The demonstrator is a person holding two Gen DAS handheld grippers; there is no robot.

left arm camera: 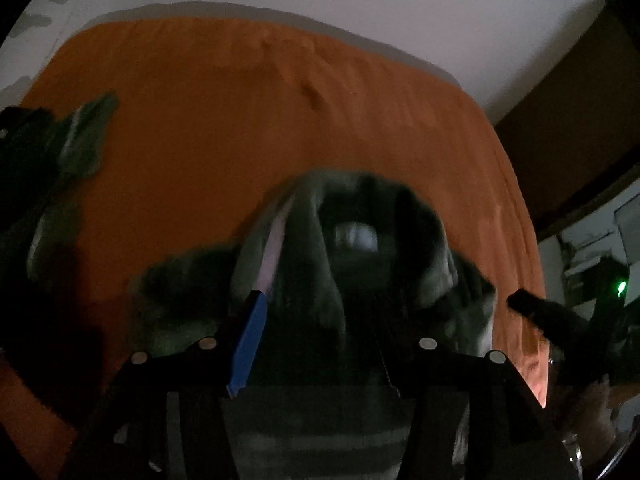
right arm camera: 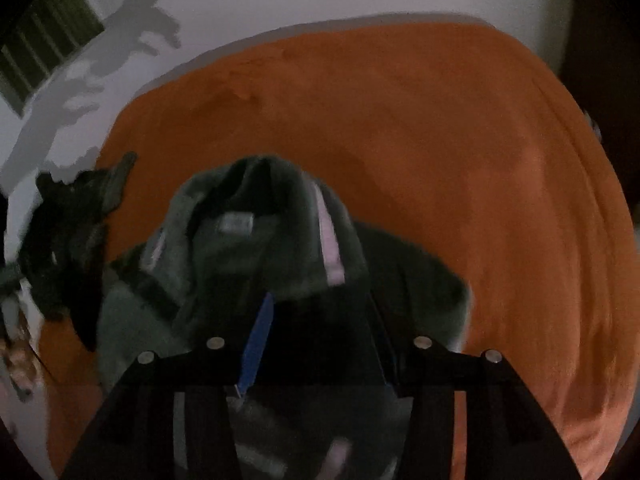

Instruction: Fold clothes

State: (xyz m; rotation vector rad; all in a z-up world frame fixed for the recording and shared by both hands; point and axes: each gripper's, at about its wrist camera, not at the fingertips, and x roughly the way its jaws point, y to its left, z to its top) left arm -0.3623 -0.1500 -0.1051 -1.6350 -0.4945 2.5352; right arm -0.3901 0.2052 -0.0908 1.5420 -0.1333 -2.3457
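Note:
A dark grey-green zip-up garment (left arm camera: 320, 280) with a white neck label and a pale stripe lies bunched on the orange bed sheet (left arm camera: 240, 120). My left gripper (left arm camera: 324, 312) is right over its collar. The fingers are wide apart, with cloth filling the gap and striped fabric beneath. The blue pad (left arm camera: 248, 344) of one finger shows; the other finger is lost in the dark. In the right wrist view the same garment (right arm camera: 248, 240) sits under my right gripper (right arm camera: 320, 304), fingers apart around the cloth. The right gripper's black tip (left arm camera: 524, 304) appears beside the garment's right edge.
A pile of other dark clothes (left arm camera: 60, 152) lies at the sheet's left edge (right arm camera: 72, 232). A white wall (left arm camera: 360, 0) runs behind the bed. A person's hand (left arm camera: 592, 404) is at lower right, dark furniture beyond. The light is dim and both views are blurred.

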